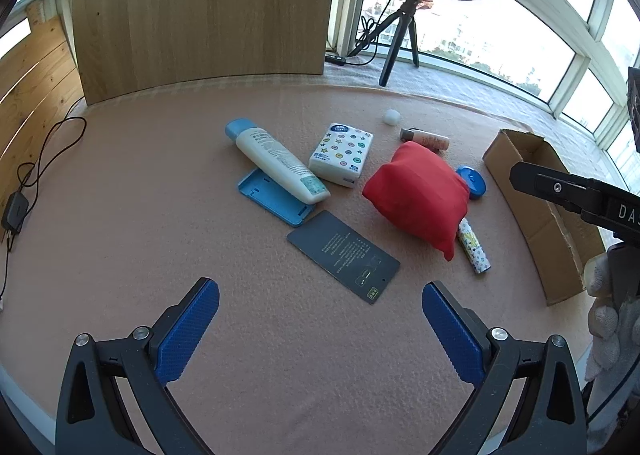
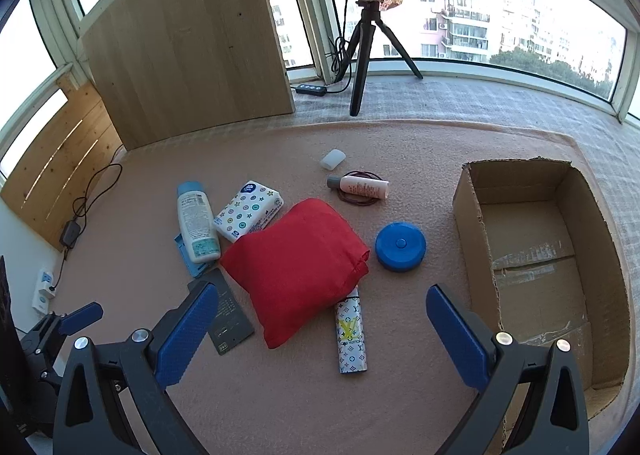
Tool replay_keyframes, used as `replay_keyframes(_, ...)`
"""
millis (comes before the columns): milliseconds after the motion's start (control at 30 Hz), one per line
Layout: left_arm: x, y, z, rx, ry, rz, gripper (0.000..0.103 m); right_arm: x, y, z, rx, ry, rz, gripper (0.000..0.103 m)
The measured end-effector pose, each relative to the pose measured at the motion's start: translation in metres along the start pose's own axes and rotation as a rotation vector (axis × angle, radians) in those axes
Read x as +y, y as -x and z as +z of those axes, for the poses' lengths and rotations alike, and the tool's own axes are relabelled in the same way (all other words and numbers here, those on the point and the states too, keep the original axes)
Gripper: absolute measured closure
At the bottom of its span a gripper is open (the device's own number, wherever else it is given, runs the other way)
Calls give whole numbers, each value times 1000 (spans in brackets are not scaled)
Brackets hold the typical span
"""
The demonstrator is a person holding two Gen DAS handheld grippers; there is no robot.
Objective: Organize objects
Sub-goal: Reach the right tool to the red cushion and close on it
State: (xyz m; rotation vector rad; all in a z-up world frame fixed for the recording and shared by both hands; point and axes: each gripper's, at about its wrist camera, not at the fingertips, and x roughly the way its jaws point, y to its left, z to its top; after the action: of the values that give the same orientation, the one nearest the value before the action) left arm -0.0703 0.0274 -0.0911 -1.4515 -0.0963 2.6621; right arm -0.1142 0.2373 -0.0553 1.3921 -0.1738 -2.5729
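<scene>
**Onlooker 1:** Both grippers hang empty over the pink mat: the right gripper with its jaws spread wide at the bottom of the right view, the left gripper likewise parted.

**Onlooker 2:** Step in hand?

**Onlooker 1:** Likely the first pick. The cardboard box, at the right of the frame, holds nothing. The patterned tube lies nearest, lower centre, its far end tucked under the red pouch.

**Onlooker 2:** Procedure?

**Onlooker 1:** Straddle the tube across its width, close, and draw it clear of the pouch before lifting.

**Onlooker 2:** Obstructions?

**Onlooker 1:** The blue round case sits between pouch and box. The white bottle rests on a blue tray, beside the tissue pack.
</scene>
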Motion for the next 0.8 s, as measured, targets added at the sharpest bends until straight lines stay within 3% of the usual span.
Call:
replay_keyframes(267, 13, -3, -4, 6, 34, 24, 1, -6, -46, 30, 68, 13, -3, 6)
replay_keyframes(400, 20, -3, -7, 8, 50, 42, 1, -12, -72, 43, 109, -41, 50, 30)
replay_keyframes(600, 35, -1, -12, 14, 81, 65, 1, -15, -104, 57, 150, -96, 58, 30)
replay_keyframes(800, 42, -2, -14, 24, 91, 75, 1, -4, -129, 61, 230, -46, 40, 34)
